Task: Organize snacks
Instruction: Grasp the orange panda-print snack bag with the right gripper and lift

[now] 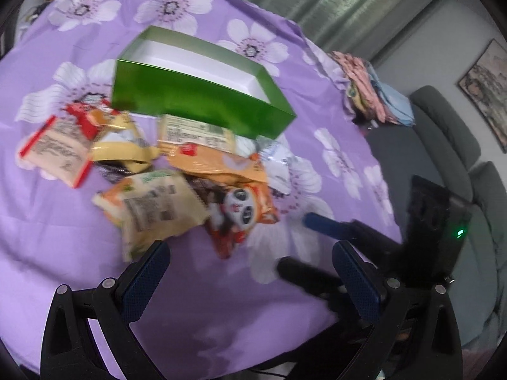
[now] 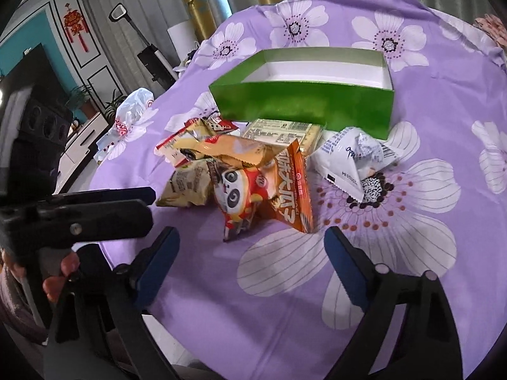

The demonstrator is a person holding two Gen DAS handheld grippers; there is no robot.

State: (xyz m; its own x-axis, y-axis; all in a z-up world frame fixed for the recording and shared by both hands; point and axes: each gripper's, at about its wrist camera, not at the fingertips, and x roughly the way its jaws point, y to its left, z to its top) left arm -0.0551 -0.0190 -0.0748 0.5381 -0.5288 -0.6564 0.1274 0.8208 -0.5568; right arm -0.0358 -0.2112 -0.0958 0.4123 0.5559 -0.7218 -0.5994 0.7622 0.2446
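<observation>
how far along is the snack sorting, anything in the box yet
Nothing looks done: the green box shows only its bare white inside. Nothing is in hand either; the left gripper and right gripper are both open and hover short of the pile. All is left: the panda packet, the white packet and the other snacks lie heaped on the purple cloth in front of the box.

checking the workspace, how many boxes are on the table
1: a green box with a white inside, open on top, stands on the purple cloth just behind the snack pile.
</observation>
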